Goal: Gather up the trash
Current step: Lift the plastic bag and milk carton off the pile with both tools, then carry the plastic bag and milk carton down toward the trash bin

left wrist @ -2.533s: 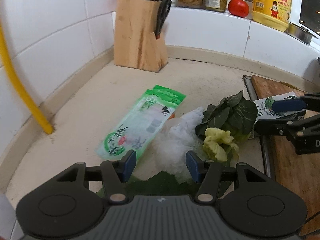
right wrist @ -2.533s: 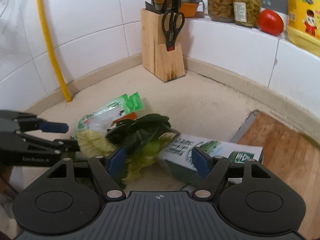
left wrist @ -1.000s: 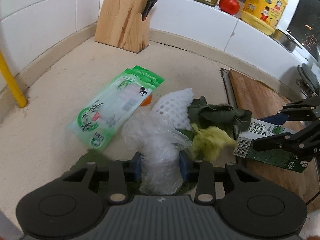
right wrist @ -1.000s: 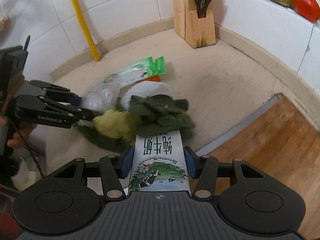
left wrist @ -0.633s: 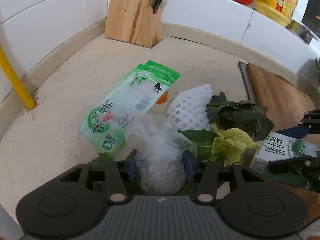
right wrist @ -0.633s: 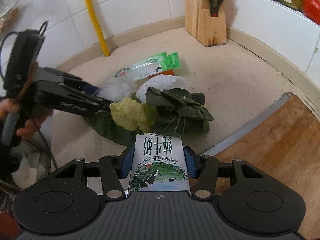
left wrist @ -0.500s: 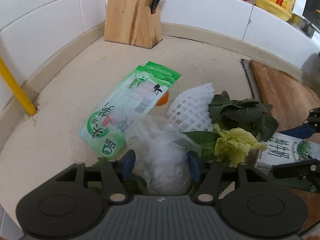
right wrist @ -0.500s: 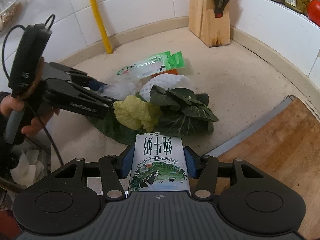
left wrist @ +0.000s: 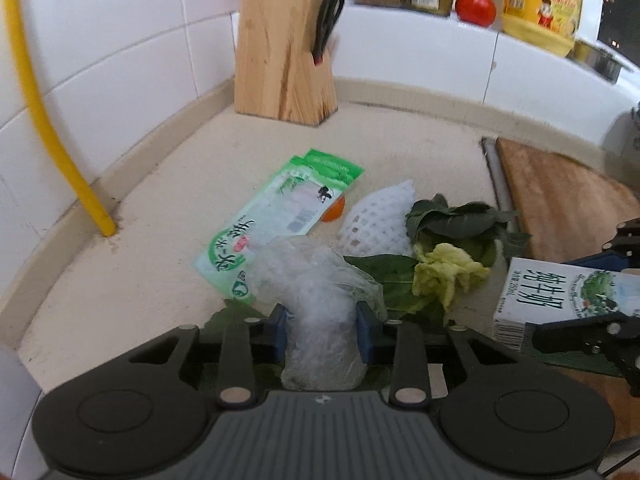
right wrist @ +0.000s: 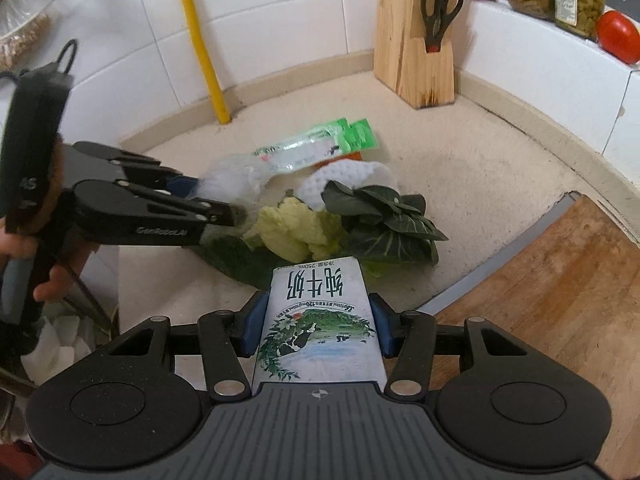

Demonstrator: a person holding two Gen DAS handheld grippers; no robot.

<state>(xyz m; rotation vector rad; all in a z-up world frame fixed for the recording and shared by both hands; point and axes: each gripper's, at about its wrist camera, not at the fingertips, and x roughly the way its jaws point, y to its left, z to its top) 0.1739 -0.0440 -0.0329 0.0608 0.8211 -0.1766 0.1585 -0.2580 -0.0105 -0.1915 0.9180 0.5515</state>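
Note:
A crumpled clear plastic bag (left wrist: 316, 288) sits between the blue pads of my left gripper (left wrist: 322, 332), whose jaws are closing and press on it. My right gripper (right wrist: 318, 320) is shut on a white-and-green milk carton (right wrist: 320, 320), held above the counter's front edge; the carton (left wrist: 560, 296) also shows at the right of the left wrist view. On the counter lie a green snack wrapper (left wrist: 280, 216), a white foam net (left wrist: 380, 220), dark green leaves (left wrist: 452, 220), a yellowed leaf (left wrist: 448, 272) and an orange scrap (left wrist: 334, 210).
A wooden knife block (left wrist: 284, 64) stands at the back, a yellow pipe (left wrist: 52, 120) at the left wall, a wooden cutting board (left wrist: 560, 200) at the right. Jars, a tomato (left wrist: 474, 8) and a yellow oil bottle (left wrist: 540, 0) line the ledge. A person's hand (right wrist: 60, 276) holds the left gripper.
The left jaws loosened around the plastic bag half a second ago and have squeezed it again. The right gripper has kept the carton and drifted nearer the left one.

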